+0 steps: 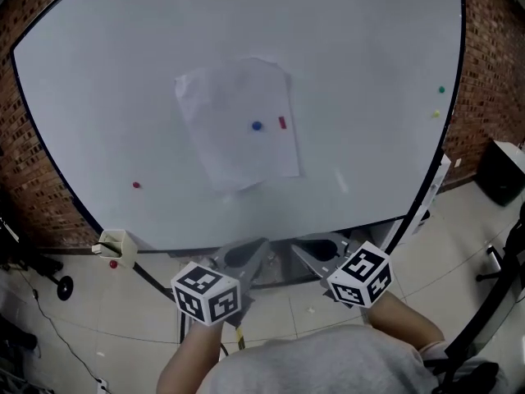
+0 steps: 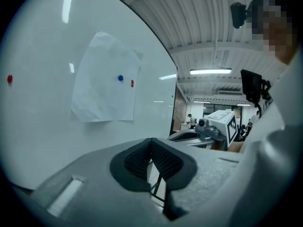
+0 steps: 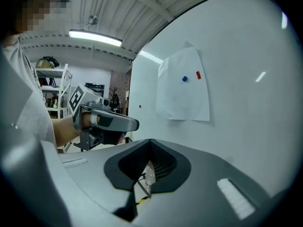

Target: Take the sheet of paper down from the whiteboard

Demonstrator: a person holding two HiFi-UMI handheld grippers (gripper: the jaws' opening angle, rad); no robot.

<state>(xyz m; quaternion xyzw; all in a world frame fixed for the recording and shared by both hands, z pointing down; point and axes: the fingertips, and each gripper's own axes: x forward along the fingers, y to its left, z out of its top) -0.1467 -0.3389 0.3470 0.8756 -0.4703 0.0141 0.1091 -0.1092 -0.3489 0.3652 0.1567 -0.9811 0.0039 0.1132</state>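
Both closed and empty, left gripper (image 2: 152, 148) and right gripper (image 3: 150, 148) sit short of the sheet of paper (image 1: 234, 138), pinned to the whiteboard (image 1: 369, 97) by a blue magnet (image 1: 257, 125) and, seemingly, a red magnet (image 1: 282, 122); tugging could tear it.

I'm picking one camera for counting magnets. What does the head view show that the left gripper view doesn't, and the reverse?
Only the head view: a green magnet and a yellow magnet near the whiteboard's right edge.
Only the left gripper view: the left gripper's shut, empty jaws seen close up, and a ceiling light.
Both: the sheet of paper with a blue magnet and a red magnet on it, plus a lone red magnet to its left.
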